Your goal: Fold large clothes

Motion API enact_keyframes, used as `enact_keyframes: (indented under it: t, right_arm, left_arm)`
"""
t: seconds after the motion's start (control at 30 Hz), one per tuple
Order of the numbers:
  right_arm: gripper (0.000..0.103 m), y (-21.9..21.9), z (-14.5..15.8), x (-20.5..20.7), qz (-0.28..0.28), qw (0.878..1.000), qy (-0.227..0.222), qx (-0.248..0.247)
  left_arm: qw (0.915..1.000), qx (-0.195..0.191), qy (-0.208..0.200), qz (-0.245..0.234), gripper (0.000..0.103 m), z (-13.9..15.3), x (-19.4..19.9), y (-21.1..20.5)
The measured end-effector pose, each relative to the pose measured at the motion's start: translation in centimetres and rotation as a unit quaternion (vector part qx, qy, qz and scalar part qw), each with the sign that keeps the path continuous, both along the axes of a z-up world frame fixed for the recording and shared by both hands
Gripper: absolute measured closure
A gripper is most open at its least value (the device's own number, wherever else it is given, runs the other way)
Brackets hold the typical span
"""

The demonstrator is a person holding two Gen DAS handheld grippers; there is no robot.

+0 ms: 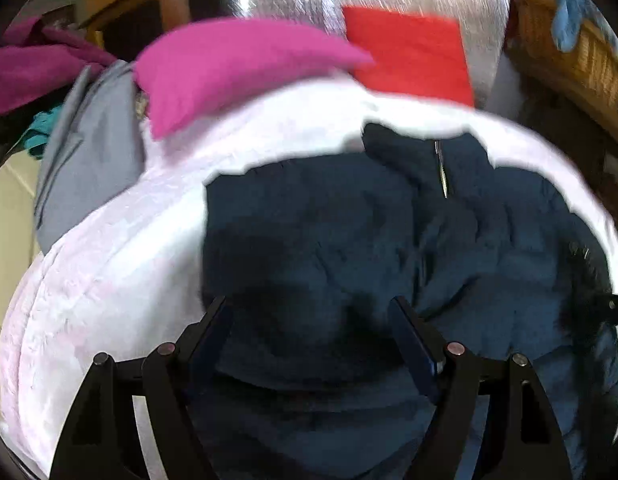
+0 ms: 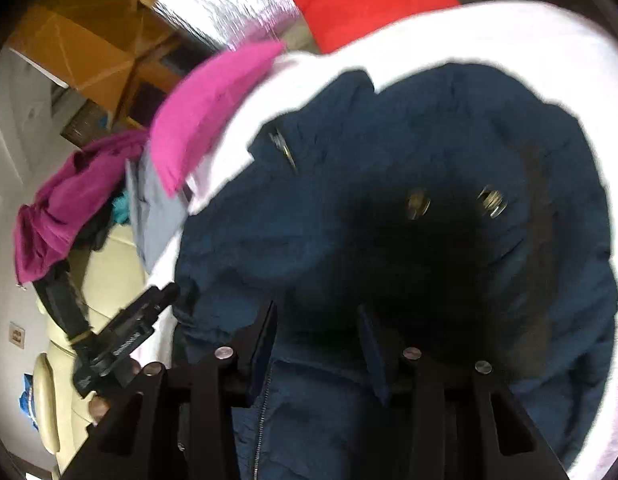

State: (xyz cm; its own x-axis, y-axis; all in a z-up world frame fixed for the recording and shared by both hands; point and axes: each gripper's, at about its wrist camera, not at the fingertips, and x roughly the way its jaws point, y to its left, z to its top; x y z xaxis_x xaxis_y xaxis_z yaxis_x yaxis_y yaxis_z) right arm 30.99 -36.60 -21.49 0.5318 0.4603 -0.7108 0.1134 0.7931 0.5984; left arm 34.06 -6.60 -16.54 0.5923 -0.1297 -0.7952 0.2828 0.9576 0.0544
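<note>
A dark navy jacket (image 1: 349, 248) with a zipper and metal snaps lies rumpled on a white padded surface (image 1: 109, 264). It also fills the right wrist view (image 2: 389, 184). My left gripper (image 1: 309, 312) is open just above the jacket's near part, fingers apart with dark fabric between them. My right gripper (image 2: 317, 312) is open over the jacket near its zipper edge; whether fabric lies between the fingers is unclear. The left gripper (image 2: 165, 292) shows at the jacket's left edge in the right wrist view. The frames are motion-blurred.
A folded pink garment (image 1: 229, 68), a red one (image 1: 409, 52) and a grey one (image 1: 89, 160) lie at the far side of the white surface. A magenta cloth (image 2: 61, 208) hangs at left. A wicker basket (image 1: 581, 60) stands at right. Cardboard boxes (image 2: 81, 48) lie beyond.
</note>
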Motion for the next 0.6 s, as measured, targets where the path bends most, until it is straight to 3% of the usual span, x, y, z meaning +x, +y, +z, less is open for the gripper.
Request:
enact_keyframes:
  t: [0.07, 0.13, 0.33, 0.47, 0.6]
  right_arm:
    - [0.057, 0.4, -0.6, 0.3, 0.005, 1.0, 0.006, -0.012]
    - [0.057, 0.4, -0.4, 0.2, 0.011, 1.0, 0.006, -0.017]
    - [0.057, -0.5, 0.9, -0.8, -0.005, 1.0, -0.028, 0.001]
    - [0.051, -0.7, -0.5, -0.1, -0.01, 1.0, 0.003, 0.007]
    - [0.051, -0.7, 0.3, -0.3, -0.009, 1.0, -0.003, 0.001]
  left_arm:
    - [0.9991, 0.033, 0.025, -0.01, 0.023, -1.9, 0.4, -1.0]
    - [0.9989, 0.039, 0.024, -0.012, 0.023, -2.1, 0.5, -1.2]
    - [0.9998, -0.009, 0.015, 0.0, 0.023, -0.4, 0.3, 0.3]
    - [0.9992, 0.01, 0.034, 0.017, 0.023, -1.5, 0.8, 1.0]
    - [0.999, 0.0, 0.043, 0.016, 0.023, -1.6, 1.1, 1.5]
